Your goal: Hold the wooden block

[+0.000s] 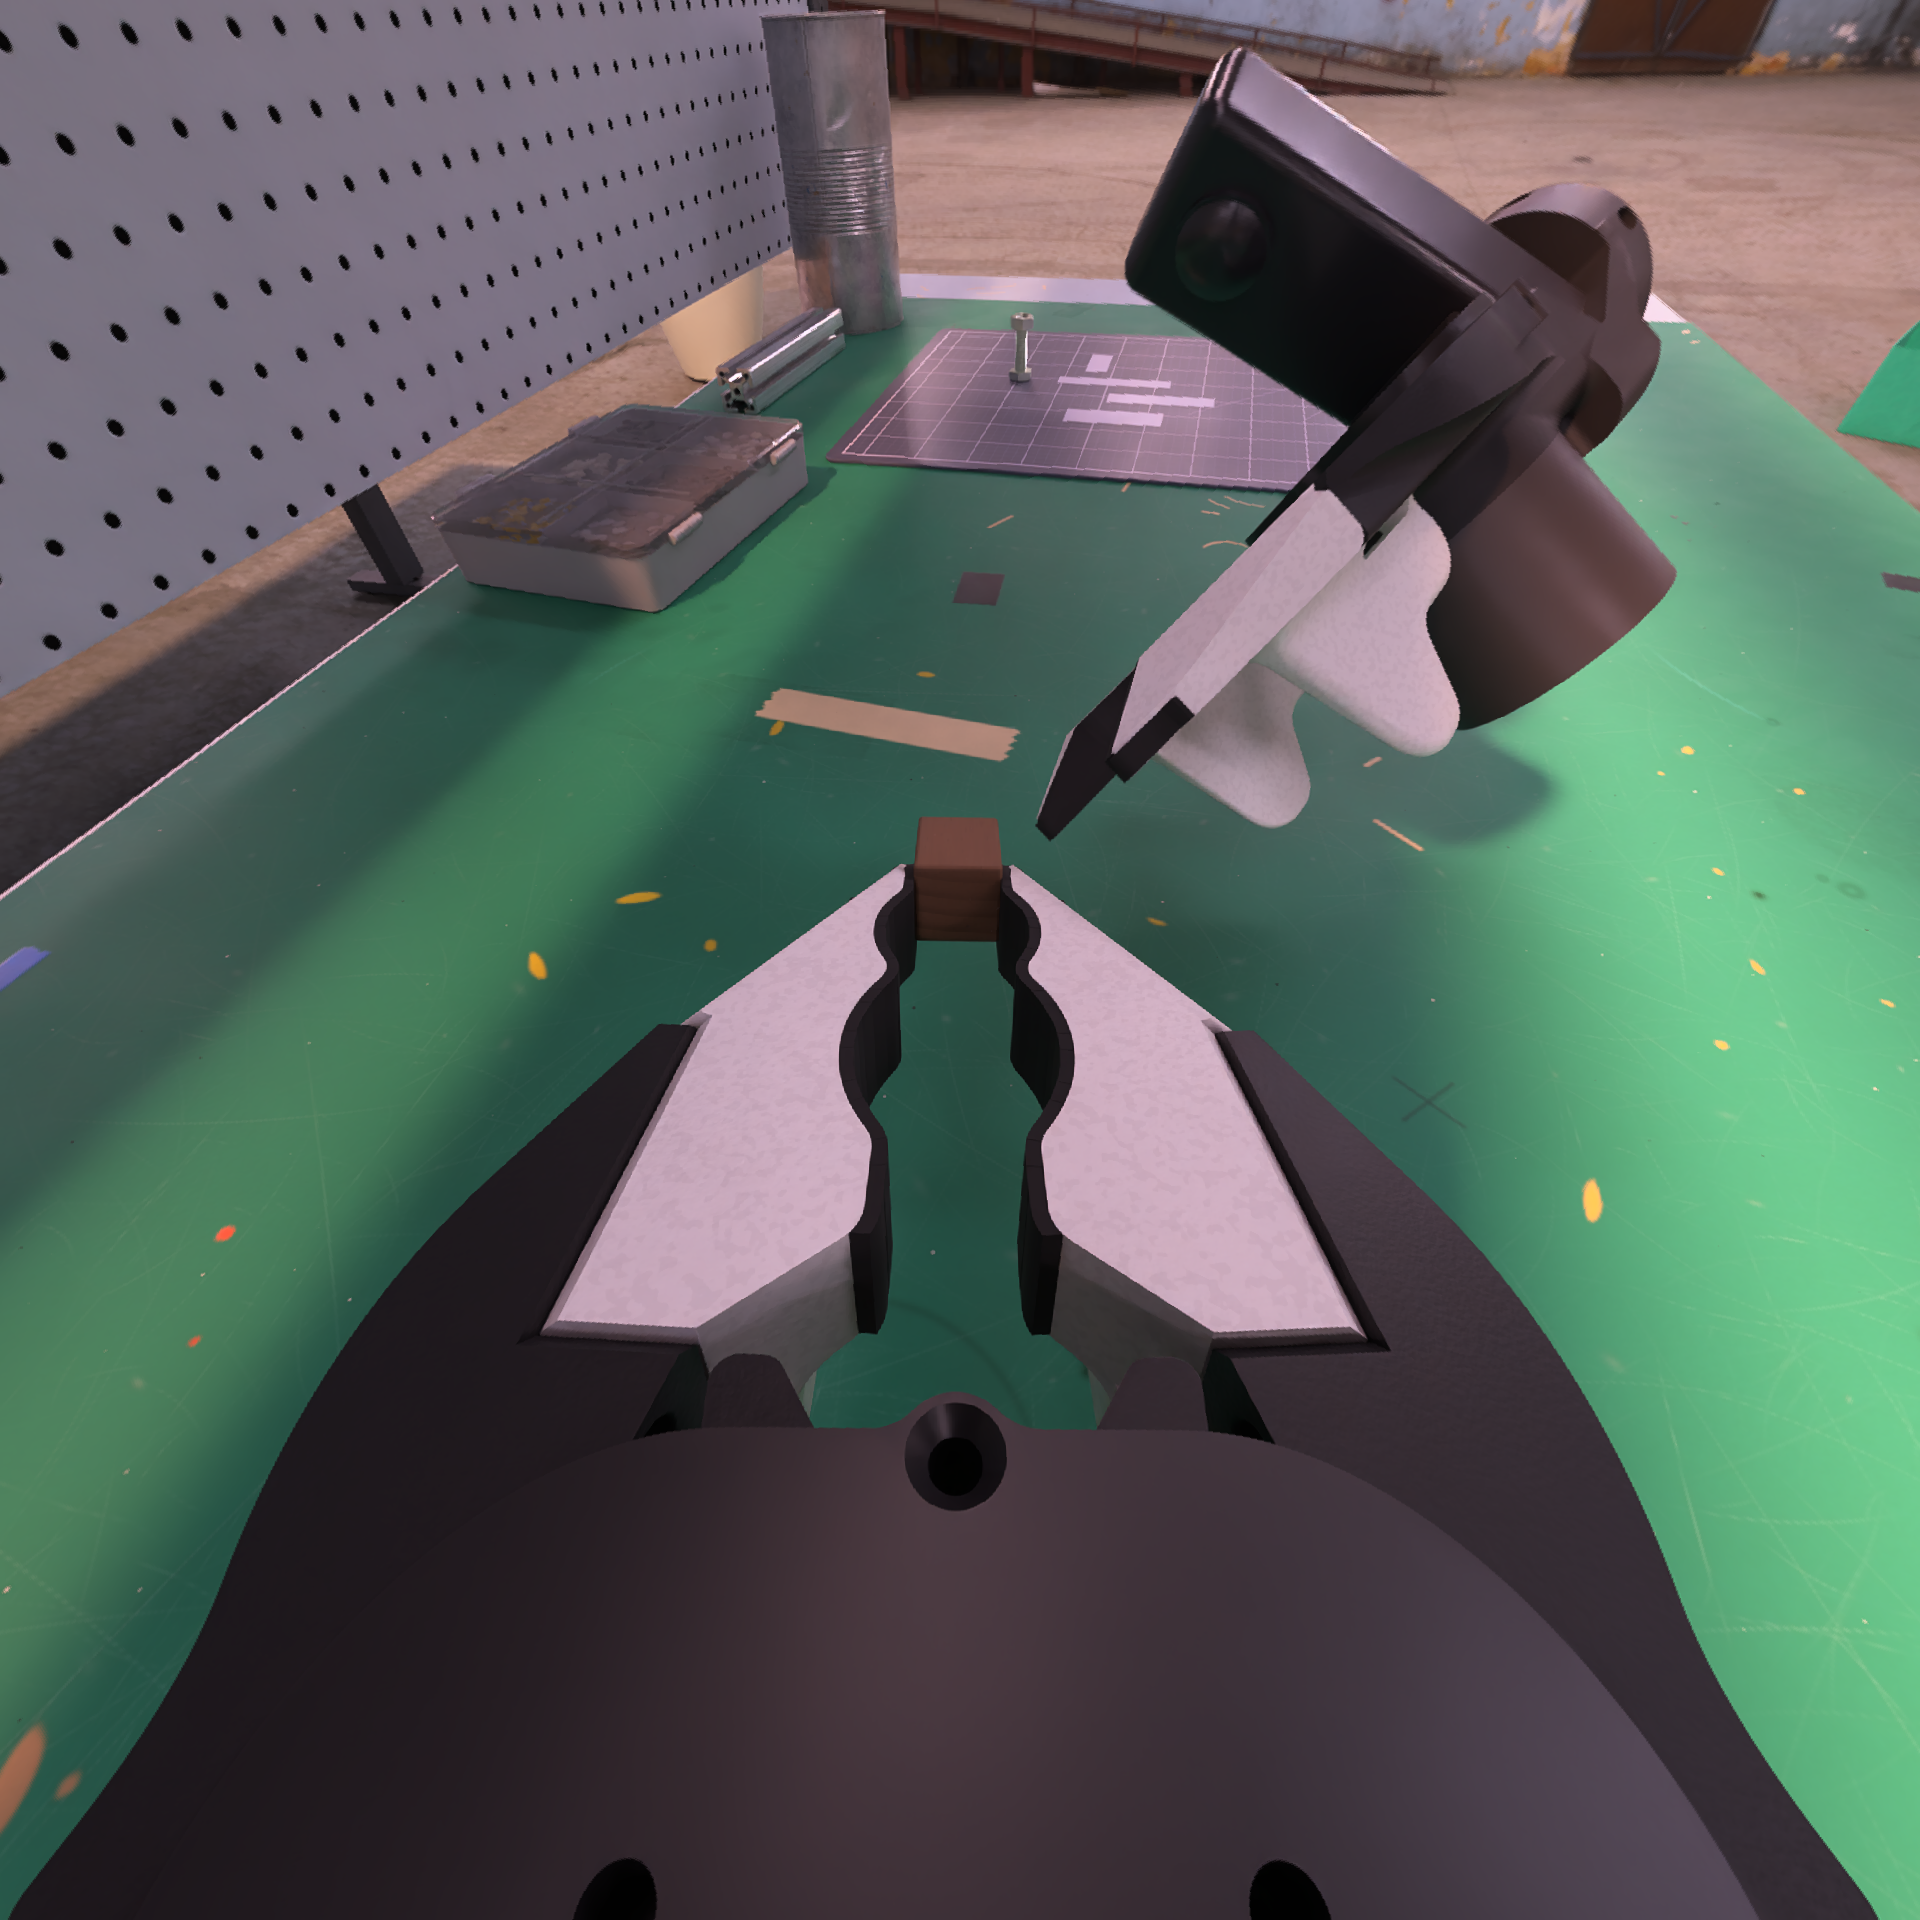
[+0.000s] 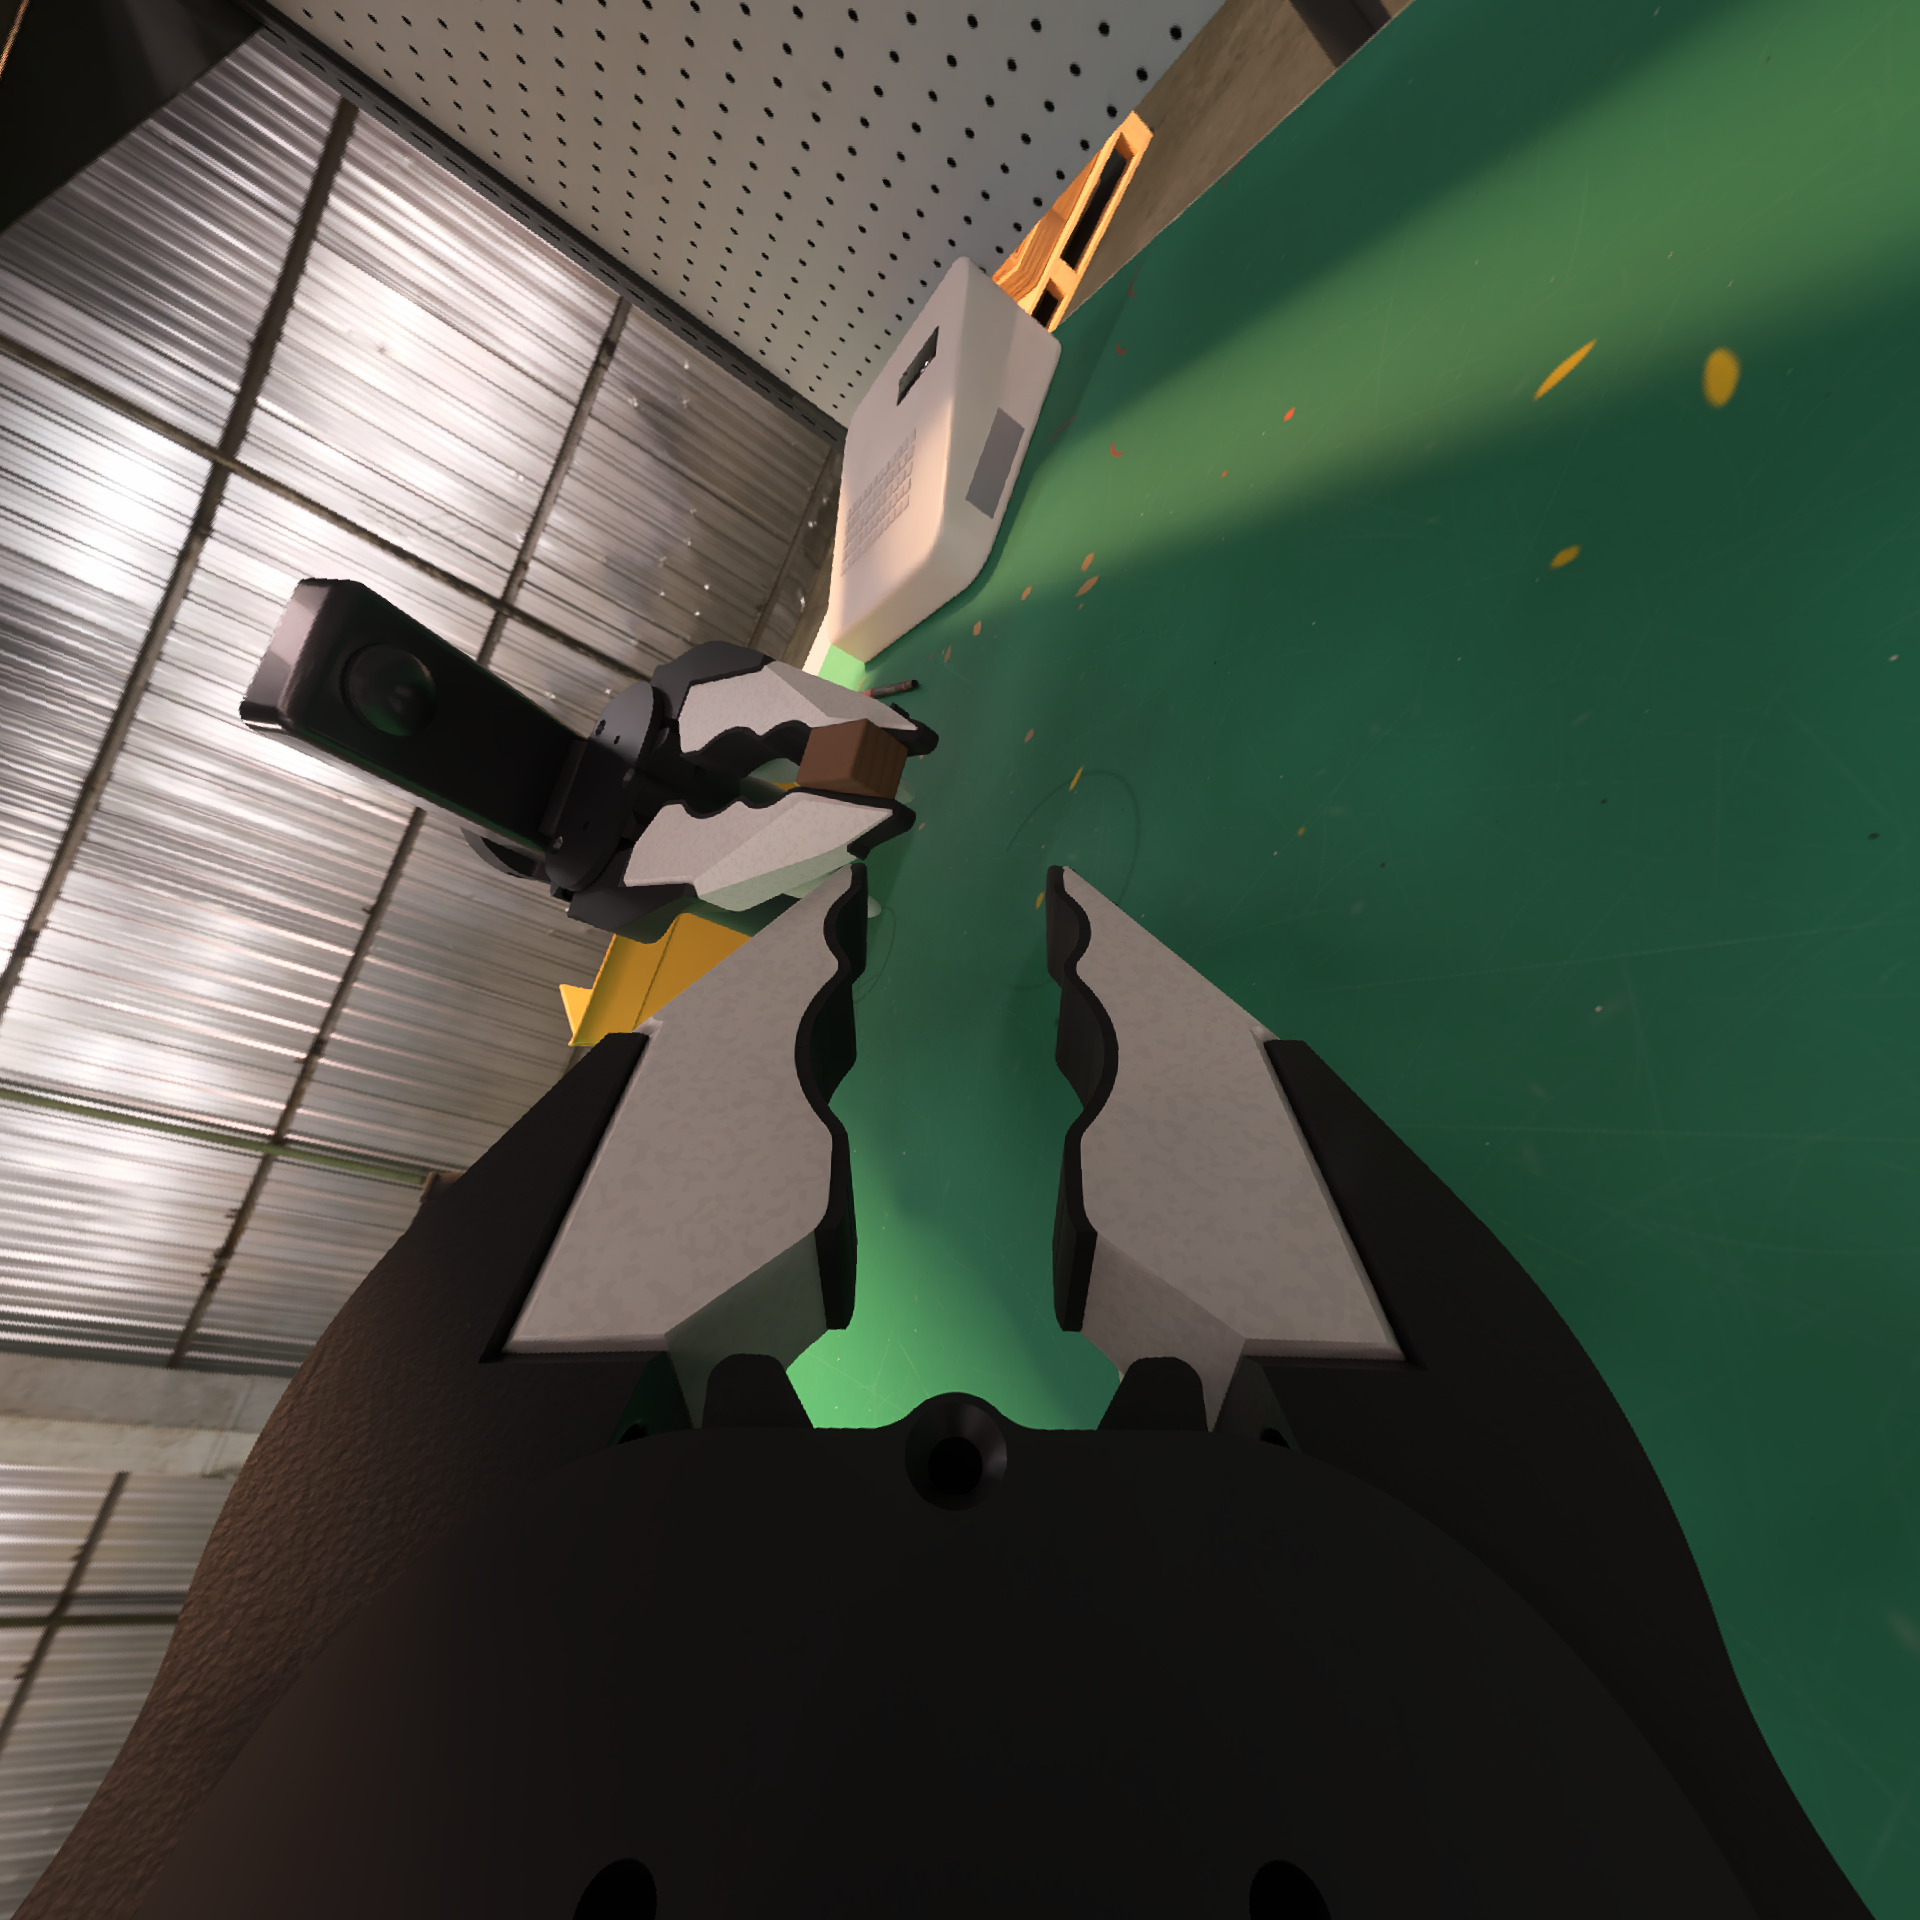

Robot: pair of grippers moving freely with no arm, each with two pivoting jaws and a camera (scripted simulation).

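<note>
Green bench (image 1: 1558,1039), scratched and paint-flecked, runs out from under both tools. Grey pegboard (image 1: 312,260) stands along its left edge. Dark gridded mat (image 1: 1039,436) lies at the far end with a small bolt (image 1: 1023,348) standing upright on it. Metal cylinder (image 1: 836,166) stands at the far left corner, an aluminium rail (image 1: 779,358) lying beside its base. Lidded grey parts box (image 1: 629,509) sits near the pegboard. Strip of tan tape (image 1: 888,724) is stuck flat mid-bench.

Left tool (image 1: 957,902): fingertips clamped on the block (image 1: 957,878), one tip on each side face. The block is small and brown, and is pinched at the very tips; right wrist view shows it just off the bench surface.

Right tool (image 2: 954,894): fingers apart, nothing between them. From the left wrist view it hangs tilted above the bench, its dark tips pointing down, close to the block's right side but not touching.
</note>
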